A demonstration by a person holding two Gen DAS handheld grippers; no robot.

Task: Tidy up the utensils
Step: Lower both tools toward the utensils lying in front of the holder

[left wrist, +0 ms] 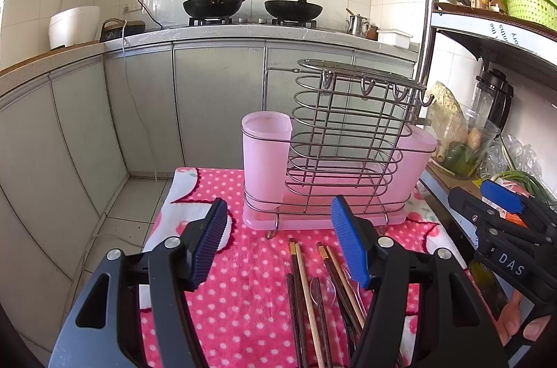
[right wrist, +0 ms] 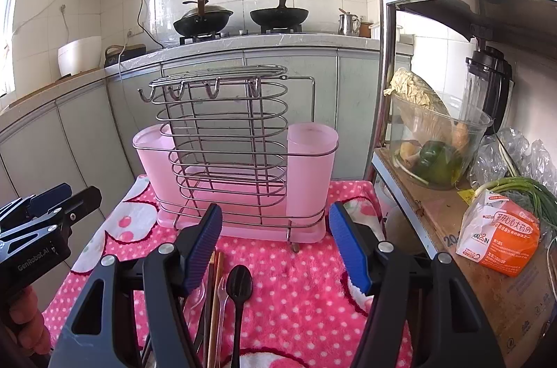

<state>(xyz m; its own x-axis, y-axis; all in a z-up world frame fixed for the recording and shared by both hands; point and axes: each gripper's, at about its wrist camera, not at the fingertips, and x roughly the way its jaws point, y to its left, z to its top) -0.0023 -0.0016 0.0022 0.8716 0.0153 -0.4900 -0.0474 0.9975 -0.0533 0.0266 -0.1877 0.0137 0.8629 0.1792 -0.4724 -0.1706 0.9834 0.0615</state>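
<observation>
We hold both grippers, left (left wrist: 278,239) and right (right wrist: 275,246), agape and empty, near the rack (right wrist: 226,138); utensils (left wrist: 320,298) lie between; cloth (left wrist: 243,298) edge drops left.

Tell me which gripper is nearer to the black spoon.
Right. The black spoon lies just below the open right gripper; the left gripper hovers further left, over the chopsticks.

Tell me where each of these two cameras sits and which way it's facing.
Left wrist: on the left gripper, facing the utensil rack and stove; right gripper and fingers at right.
Right wrist: on the right gripper, facing the rack; left gripper and a hand at left.
Shared: rack, polka-dot cloth, chopsticks.
</observation>
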